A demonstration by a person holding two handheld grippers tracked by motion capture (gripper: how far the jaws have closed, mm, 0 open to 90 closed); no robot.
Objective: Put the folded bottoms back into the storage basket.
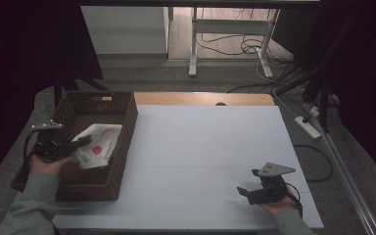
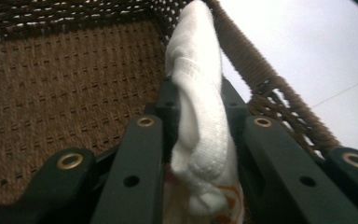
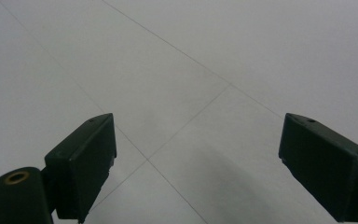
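A white cloth [image 1: 98, 144] with coloured dots hangs over the inside of a brown wicker basket [image 1: 122, 149] at the table's left. My left gripper [image 1: 82, 143] is shut on the cloth's near edge, inside the basket. In the left gripper view the white cloth [image 2: 196, 107] is pinched between the black jaws, rising along the basket wall [image 2: 265, 84]. My right gripper [image 1: 243, 192] rests low over the white table [image 1: 200, 147] near the front right, held in a hand. Its jaws stand wide apart in the right gripper view, with bare table [image 3: 196, 70] between them.
The basket's woven floor [image 2: 60, 88] lies left of the cloth. Beyond the table's far edge stand white desk legs [image 1: 194, 44] and loose cables [image 1: 254, 46]. A power strip [image 1: 307, 125] lies on the floor at the right.
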